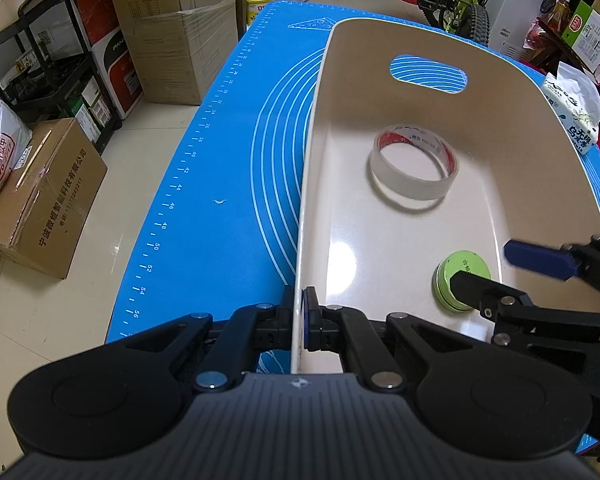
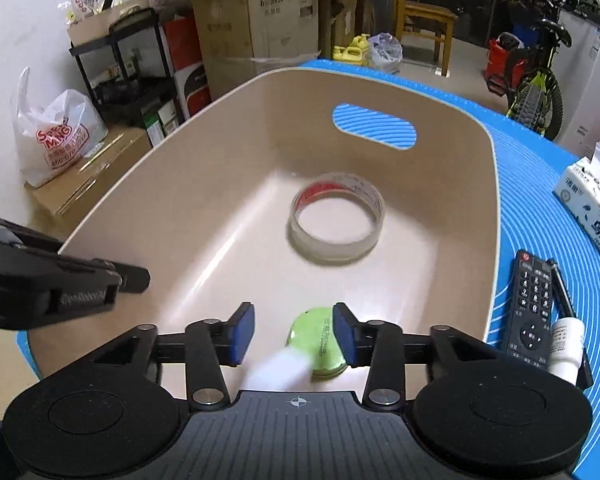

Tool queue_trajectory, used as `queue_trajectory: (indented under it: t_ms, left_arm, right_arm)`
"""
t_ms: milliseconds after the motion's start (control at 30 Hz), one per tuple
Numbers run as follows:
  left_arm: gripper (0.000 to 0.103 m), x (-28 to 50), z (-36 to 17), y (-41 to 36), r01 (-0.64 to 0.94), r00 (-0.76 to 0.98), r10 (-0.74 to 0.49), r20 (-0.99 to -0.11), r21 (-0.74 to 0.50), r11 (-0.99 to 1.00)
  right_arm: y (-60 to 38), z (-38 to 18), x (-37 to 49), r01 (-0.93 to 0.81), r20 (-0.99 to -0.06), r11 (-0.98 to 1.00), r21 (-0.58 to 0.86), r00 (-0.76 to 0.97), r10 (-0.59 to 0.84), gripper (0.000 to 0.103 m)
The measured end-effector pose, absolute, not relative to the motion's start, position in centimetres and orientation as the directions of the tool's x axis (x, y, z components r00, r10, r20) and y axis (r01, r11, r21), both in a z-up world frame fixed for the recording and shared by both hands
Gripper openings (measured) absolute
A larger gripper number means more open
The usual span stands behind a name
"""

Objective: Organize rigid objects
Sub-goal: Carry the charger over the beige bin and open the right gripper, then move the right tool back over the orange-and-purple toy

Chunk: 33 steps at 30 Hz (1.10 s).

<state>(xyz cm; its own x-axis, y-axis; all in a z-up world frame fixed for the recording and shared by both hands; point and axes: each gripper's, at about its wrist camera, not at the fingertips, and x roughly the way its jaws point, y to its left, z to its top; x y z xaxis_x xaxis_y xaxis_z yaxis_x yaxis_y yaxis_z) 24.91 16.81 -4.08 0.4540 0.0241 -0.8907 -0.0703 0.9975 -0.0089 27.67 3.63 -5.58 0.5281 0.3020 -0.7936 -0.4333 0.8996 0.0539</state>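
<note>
- The left hand-held gripper (image 1: 300, 320) is pinched tight on the near rim of the cream plastic basin (image 1: 312, 160), one blue pad inside the wall and the other finger outside it.
- The basin sits on a blue baking mat (image 1: 220, 160) spread over the tabletop, its handle cut-out at the far end.
- The right hand-held gripper (image 2: 294, 332) hangs over the basin's near end with its fingers spread wide, gripping nothing.
- Just below that gap there is a blurred white shape (image 2: 276, 372), too smeared to name, overlapping the edge of the green round tin (image 2: 320, 344).
- The green round tin lies flat on the basin floor at the near end, close to the right finger's blue pad; I cannot tell whether they touch.
- A roll of clear tape (image 2: 336, 220) lies flat on the basin floor farther in, well apart from the tin.
- Outside the basin, on the mat to the right, lie a black remote control (image 2: 534, 308), a small white bottle (image 2: 566, 344) just beside it, and a tissue pack (image 2: 592, 204) farther off.
</note>
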Motion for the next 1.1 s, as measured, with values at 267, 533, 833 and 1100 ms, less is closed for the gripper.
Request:
queue_trajectory:
  t_ms: [267, 533, 833, 1100]
  left_arm:
    - [0.005, 24.9, -4.1, 16.9, -0.07, 0.454, 0.023, -0.891, -0.01, 0.997]
    - [0.005, 24.9, -4.1, 16.9, -0.071, 0.453, 0.023, -0.891, -0.01, 0.997]
    - [0.005, 24.9, -4.1, 17.0, -0.07, 0.451, 0.023, -0.892, -0.009, 0.998]
    - [0.005, 24.9, -4.2, 17.1, -0.071, 0.451, 0.021, -0.892, -0.012, 0.997]
  right_arm:
    - [1.4, -3.1, 27.0, -0.406, -0.715, 0.912, 0.054, 0.622, 0.319, 0.074]
    - [-2.2, 0.1, 26.5, -0.34, -0.613, 0.936, 0.093, 0.721, 0.322, 0.088]
    - [-6.2, 1.4, 25.9, -0.251, -0.573, 0.964, 0.085, 0.779, 0.253, 0.098]
    - [-10.6, 0.8, 25.1, -0.14, -0.579, 0.988, 0.058, 0.802, 0.148, 0.099]
